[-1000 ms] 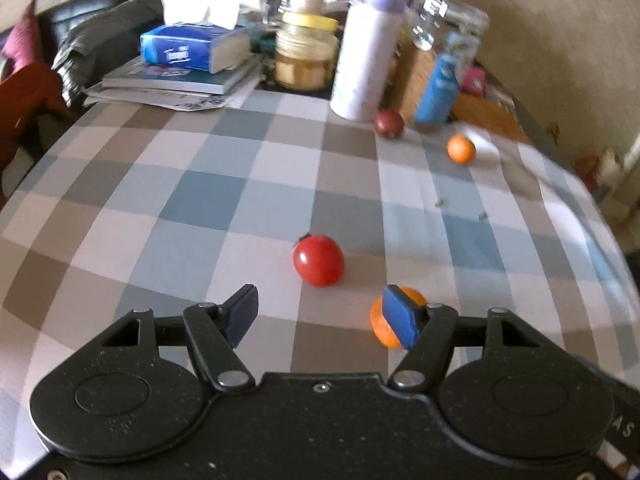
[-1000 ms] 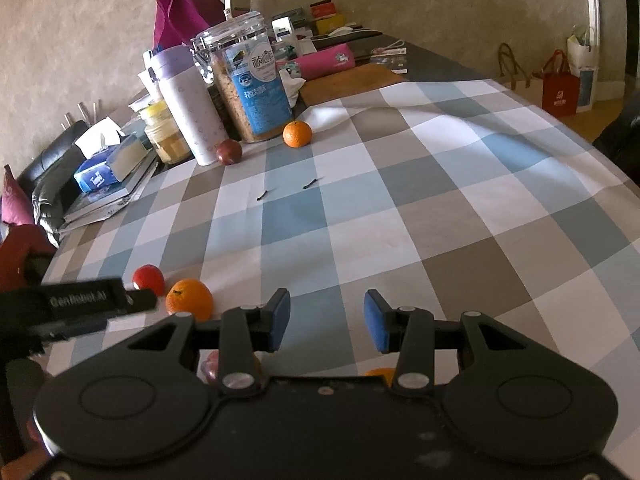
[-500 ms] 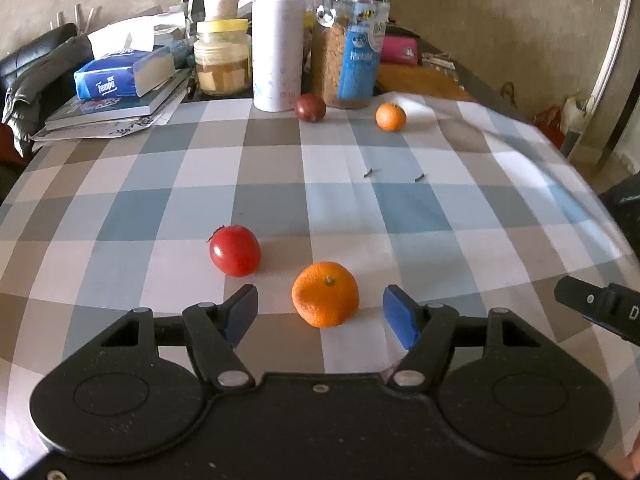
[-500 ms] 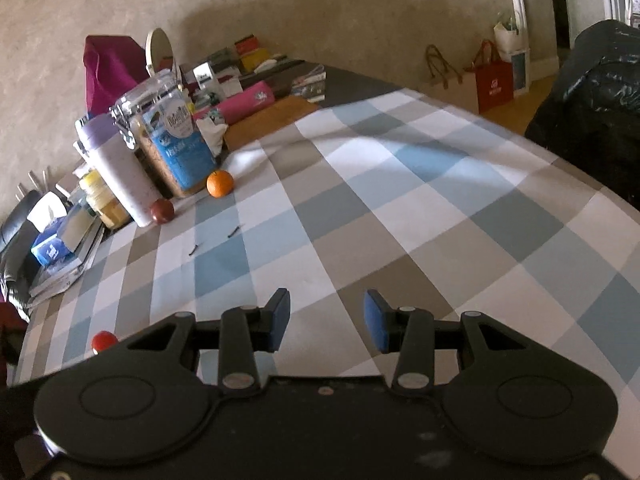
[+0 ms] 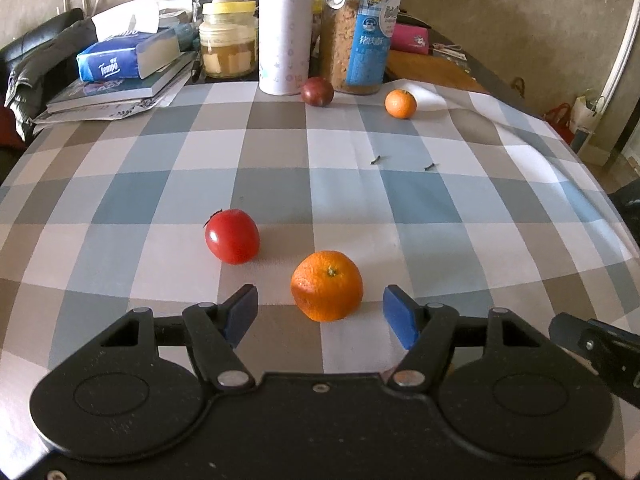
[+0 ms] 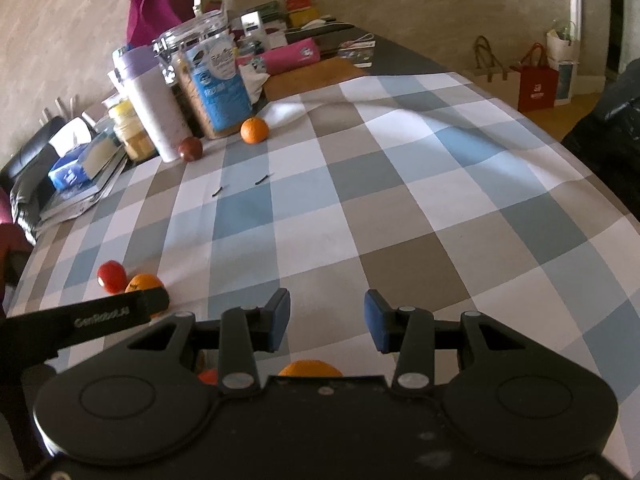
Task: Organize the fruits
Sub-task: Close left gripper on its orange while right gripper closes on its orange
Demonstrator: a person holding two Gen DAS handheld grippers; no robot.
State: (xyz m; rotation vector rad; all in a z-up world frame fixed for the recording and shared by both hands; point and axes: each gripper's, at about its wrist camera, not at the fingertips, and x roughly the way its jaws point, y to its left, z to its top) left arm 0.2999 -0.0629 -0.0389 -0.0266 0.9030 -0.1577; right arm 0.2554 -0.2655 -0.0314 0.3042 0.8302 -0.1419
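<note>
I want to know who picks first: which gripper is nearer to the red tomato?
Left. The left gripper sits just short of the red tomato. The right gripper is farther off to the side.

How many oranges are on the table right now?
3 visible: near orange between the open left gripper pads, far orange beside the jar, one mostly hidden under the right gripper.

Right gripper hanging over checked tablecloth
Jaws apart, nothing between them; tomato and orange sit far left.
</note>
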